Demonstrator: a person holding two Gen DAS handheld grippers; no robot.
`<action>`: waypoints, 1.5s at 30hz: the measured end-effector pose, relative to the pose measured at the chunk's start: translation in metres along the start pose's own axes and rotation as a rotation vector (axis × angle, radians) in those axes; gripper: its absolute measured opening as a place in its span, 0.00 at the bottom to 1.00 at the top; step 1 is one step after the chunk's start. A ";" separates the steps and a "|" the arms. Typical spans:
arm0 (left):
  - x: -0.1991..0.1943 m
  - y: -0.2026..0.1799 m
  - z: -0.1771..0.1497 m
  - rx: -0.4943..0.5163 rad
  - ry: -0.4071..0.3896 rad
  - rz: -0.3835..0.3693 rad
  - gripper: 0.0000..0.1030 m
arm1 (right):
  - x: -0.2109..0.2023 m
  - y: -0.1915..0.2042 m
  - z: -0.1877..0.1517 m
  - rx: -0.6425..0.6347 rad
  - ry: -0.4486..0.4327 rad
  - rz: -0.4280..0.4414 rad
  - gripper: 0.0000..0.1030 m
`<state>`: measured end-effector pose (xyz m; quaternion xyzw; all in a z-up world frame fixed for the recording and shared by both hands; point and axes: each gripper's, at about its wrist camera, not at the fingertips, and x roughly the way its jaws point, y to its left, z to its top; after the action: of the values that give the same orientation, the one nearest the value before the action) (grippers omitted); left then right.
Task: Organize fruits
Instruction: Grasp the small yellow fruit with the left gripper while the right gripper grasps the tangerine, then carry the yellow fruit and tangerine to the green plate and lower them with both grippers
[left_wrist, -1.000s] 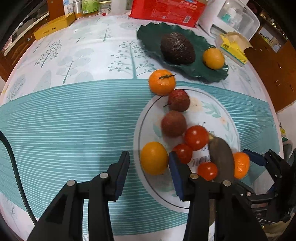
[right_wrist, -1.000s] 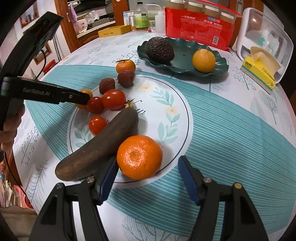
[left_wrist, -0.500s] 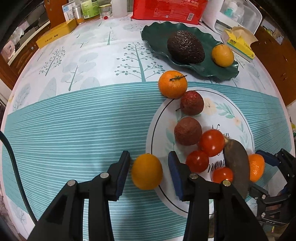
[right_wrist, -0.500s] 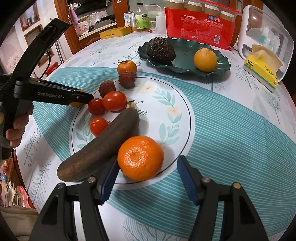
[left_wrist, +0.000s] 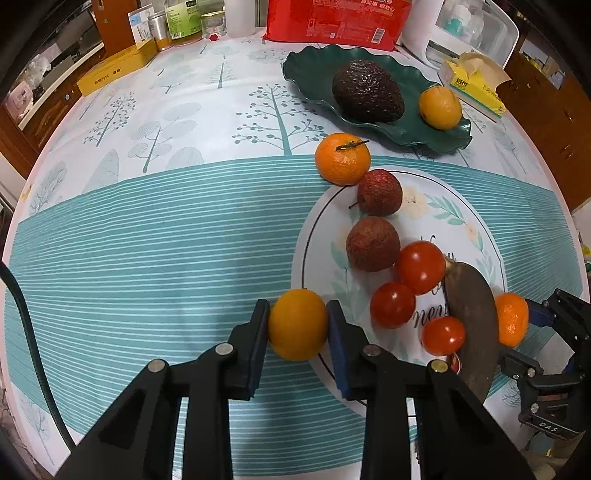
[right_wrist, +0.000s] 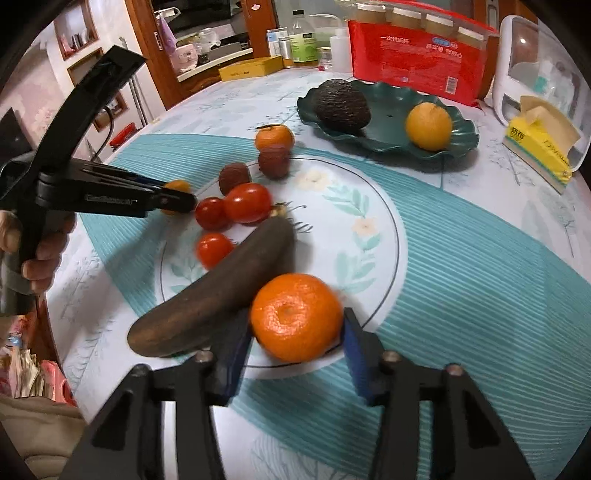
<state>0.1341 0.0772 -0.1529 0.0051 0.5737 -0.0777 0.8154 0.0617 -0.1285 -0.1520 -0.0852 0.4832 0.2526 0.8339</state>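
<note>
My left gripper (left_wrist: 297, 314) is closing, and its pads press on a yellow-orange fruit (left_wrist: 297, 332) at the left rim of the white floral plate (left_wrist: 443, 206). My right gripper (right_wrist: 295, 321) is also closing, its blue pads touching both sides of a mandarin (right_wrist: 295, 314) at the plate's near rim. A dark banana (right_wrist: 221, 291), three tomatoes (left_wrist: 421, 266) and two lychees (left_wrist: 373, 243) lie on the plate. Another mandarin (left_wrist: 341, 158) rests just off its far rim. Behind it, a green plate (left_wrist: 314, 70) holds an avocado (left_wrist: 365, 96) and an orange (left_wrist: 439, 107).
A yellow tissue box (left_wrist: 472, 85) and a white container (right_wrist: 535, 55) stand at the back right. A red packet (left_wrist: 332, 18), bottles and a yellow box (left_wrist: 114, 66) line the far edge. A person's hand (right_wrist: 37, 258) holds the left gripper's handle.
The left jaws have closed onto the yellow-orange fruit at the plate's left rim. The right jaws have narrowed from wide apart onto the mandarin. Both hands have stayed nearly in place.
</note>
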 end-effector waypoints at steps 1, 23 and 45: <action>0.000 0.000 -0.001 -0.004 0.001 -0.004 0.28 | 0.000 0.001 0.000 -0.005 -0.003 -0.017 0.45; -0.128 -0.043 0.036 0.124 -0.057 0.022 0.27 | -0.125 -0.013 0.086 0.156 -0.070 0.039 0.45; -0.151 -0.066 0.249 0.150 -0.122 0.155 0.28 | -0.130 -0.090 0.286 0.182 -0.080 -0.152 0.45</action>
<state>0.3081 0.0063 0.0790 0.1058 0.5134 -0.0571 0.8497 0.2727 -0.1397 0.0971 -0.0355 0.4627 0.1468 0.8735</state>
